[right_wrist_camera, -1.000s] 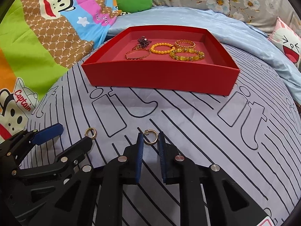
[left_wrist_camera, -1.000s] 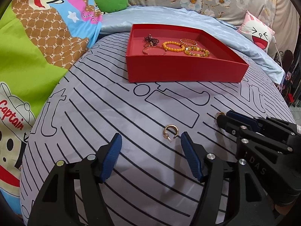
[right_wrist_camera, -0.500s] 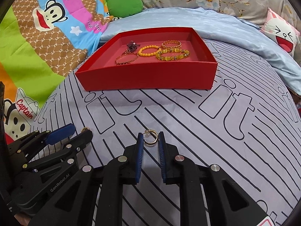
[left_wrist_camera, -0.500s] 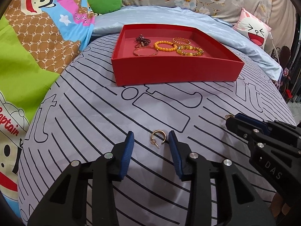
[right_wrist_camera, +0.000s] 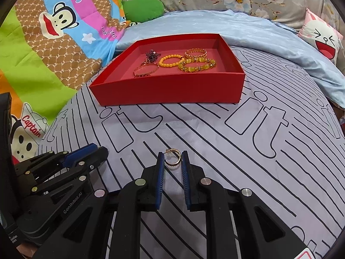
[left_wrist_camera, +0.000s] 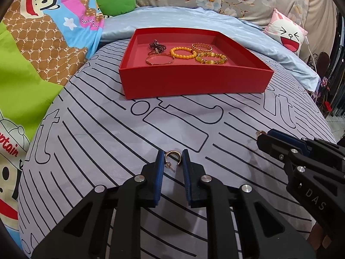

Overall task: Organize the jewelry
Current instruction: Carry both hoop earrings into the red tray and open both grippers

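Observation:
Two gold hoop earrings are on the grey line-patterned sheet. My left gripper (left_wrist_camera: 171,159) has closed around one hoop earring (left_wrist_camera: 172,155), its blue pads touching both sides. My right gripper (right_wrist_camera: 171,159) is shut on the other hoop earring (right_wrist_camera: 172,158), which stands upright between the pads just over the sheet. Each gripper shows in the other's view: the right (left_wrist_camera: 267,139), the left (right_wrist_camera: 94,150). A red tray (left_wrist_camera: 194,84) farther back holds several bracelets, among them an orange bead bracelet (left_wrist_camera: 182,52); the tray also shows in the right wrist view (right_wrist_camera: 168,92).
A cartoon-print quilt (left_wrist_camera: 32,54) lies along the left. A light blue sheet (left_wrist_camera: 215,19), a green cushion (left_wrist_camera: 115,1) and a pink face pillow (left_wrist_camera: 286,34) sit behind the tray. The bed's edge drops off at the far right (left_wrist_camera: 323,112).
My left gripper's jaws have narrowed from wide open until they touch the earring. My right gripper has stayed shut on its earring while both views drew back a little from the tray.

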A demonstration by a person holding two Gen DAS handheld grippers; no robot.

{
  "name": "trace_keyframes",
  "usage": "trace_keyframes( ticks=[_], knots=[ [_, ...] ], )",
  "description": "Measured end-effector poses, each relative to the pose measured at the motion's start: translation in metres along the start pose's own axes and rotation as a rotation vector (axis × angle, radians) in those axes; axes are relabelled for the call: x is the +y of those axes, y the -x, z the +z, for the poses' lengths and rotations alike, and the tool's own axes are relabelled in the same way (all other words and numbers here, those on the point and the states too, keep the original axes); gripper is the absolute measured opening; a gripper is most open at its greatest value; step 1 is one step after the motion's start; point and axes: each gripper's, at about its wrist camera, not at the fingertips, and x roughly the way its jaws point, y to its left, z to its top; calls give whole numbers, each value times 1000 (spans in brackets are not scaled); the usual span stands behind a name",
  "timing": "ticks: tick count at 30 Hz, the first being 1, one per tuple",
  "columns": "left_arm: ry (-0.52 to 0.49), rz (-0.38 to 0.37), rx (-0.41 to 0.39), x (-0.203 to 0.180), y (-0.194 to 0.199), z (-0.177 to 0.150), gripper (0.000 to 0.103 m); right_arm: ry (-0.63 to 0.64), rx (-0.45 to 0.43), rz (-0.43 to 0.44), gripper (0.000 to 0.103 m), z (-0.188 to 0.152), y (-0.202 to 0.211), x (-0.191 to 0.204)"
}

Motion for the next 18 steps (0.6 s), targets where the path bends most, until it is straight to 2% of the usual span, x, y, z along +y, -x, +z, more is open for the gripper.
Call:
trace_keyframes(
  ticks=[8, 18],
  knots=[
    [1, -23, -21, -5, 16, 15, 16, 8, -39, 7, 15, 10, 15, 0],
    [-44, -34, -123, -20, 35, 77, 17, 44, -129, 4, 15, 58, 29, 1]
  ],
)
